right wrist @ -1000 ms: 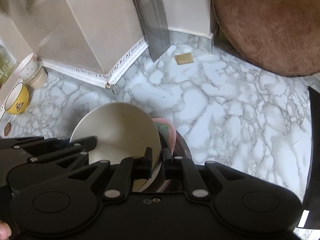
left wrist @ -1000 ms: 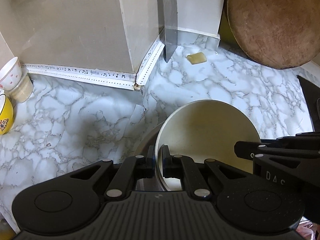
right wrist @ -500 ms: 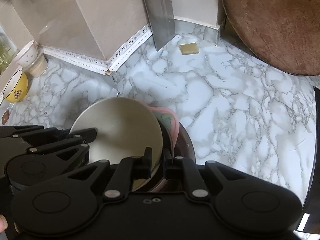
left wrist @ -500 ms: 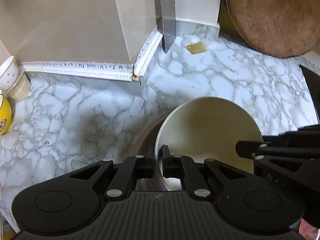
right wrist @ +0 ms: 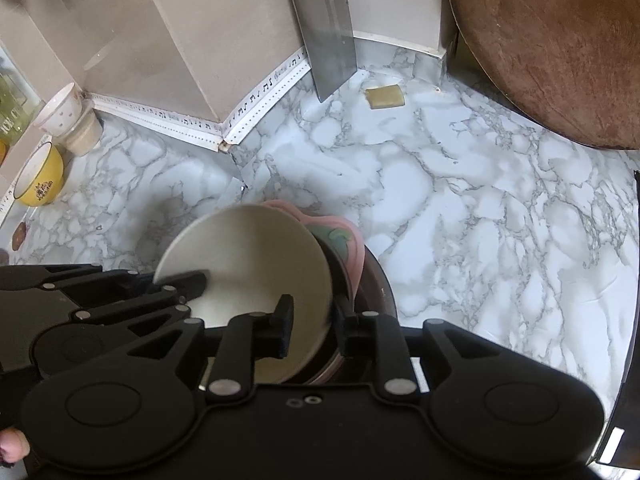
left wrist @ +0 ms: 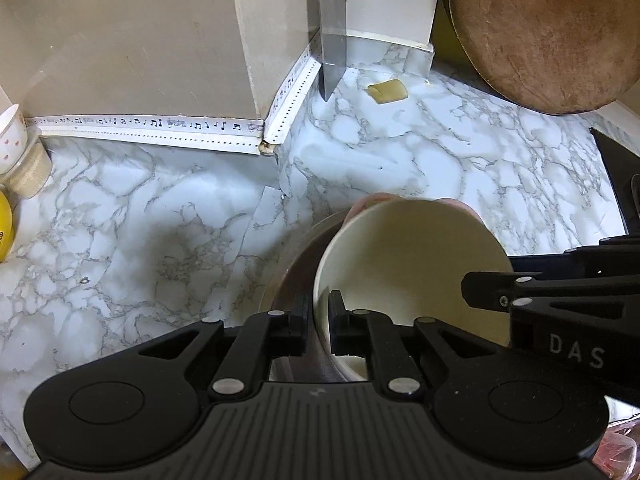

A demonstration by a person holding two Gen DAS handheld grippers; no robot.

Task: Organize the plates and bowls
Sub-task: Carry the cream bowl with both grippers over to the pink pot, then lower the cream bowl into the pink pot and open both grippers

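I see that in the last second the right gripper has let its jaws widen around the cream bowl, so I judge the bowl is being handed off onto the stack. My left gripper is clamped on the bowl's near rim, holding it tilted. It sits over a pink plate and a dark bowl on the marble counter.

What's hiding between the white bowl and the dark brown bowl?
A pink plate with a green pattern sits between the white bowl and the dark brown bowl. The right wrist view shows it.
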